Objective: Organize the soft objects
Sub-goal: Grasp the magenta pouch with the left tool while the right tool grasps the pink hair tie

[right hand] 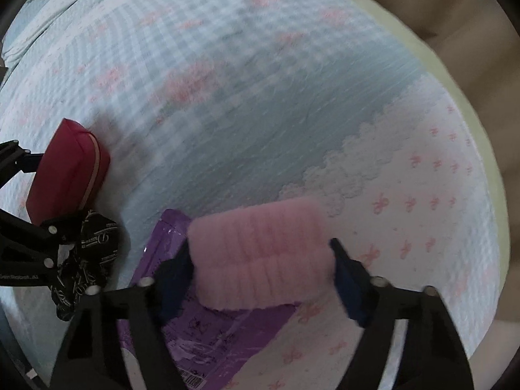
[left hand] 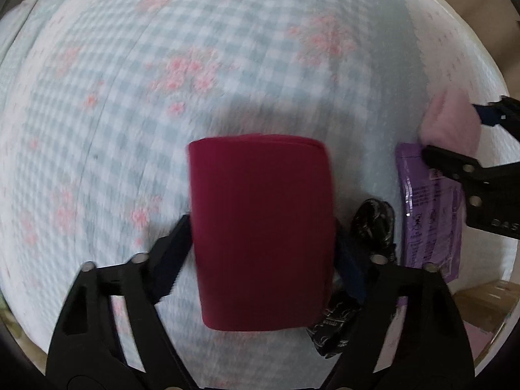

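While both claws point down at the bed (left hand: 227, 48):
Left claw (left hand: 263, 227): squeezing the red bundle (left hand: 260, 227), long side pointing away.
Right claw (right hand: 263, 256): squeezing the pink fluffy roll (right hand: 260, 253), lying sideways over the purple packet (right hand: 208, 334).

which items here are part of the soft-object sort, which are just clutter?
In the job:
- red folded cloth, between the left gripper fingers
- pink fuzzy bundle, between the right gripper fingers

Lying about:
- purple plastic packet, under the pink bundle
- black patterned fabric piece, maybe next in the sort
- checked bedspread
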A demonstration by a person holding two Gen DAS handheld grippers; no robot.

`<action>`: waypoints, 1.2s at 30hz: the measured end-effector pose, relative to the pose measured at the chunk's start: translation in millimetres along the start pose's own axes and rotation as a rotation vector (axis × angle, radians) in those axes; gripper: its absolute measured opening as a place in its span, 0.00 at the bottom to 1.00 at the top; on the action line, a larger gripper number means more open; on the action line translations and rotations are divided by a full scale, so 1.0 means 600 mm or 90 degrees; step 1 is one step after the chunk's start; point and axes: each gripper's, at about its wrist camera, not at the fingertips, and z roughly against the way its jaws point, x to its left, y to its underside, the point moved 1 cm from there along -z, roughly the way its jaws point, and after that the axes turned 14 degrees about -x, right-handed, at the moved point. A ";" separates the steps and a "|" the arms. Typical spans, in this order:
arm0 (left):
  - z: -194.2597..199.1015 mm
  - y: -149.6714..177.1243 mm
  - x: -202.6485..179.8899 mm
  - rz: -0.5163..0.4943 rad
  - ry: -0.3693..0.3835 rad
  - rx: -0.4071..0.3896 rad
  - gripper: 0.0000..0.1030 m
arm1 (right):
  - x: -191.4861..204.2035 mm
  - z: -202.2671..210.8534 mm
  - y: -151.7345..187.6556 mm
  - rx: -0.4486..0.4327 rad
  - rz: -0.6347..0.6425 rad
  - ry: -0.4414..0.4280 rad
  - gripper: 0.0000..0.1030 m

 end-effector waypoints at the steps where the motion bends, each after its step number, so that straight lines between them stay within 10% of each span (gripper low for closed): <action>1: 0.000 -0.004 -0.004 -0.003 0.004 -0.001 0.66 | 0.000 -0.001 -0.002 -0.002 -0.002 -0.001 0.67; 14: 0.044 -0.032 0.040 0.037 0.040 -0.015 0.42 | -0.007 0.054 -0.011 -0.056 -0.065 0.024 0.32; 36: 0.396 0.018 0.136 0.063 0.061 -0.165 0.42 | 0.129 0.396 -0.015 -0.192 -0.199 0.087 0.32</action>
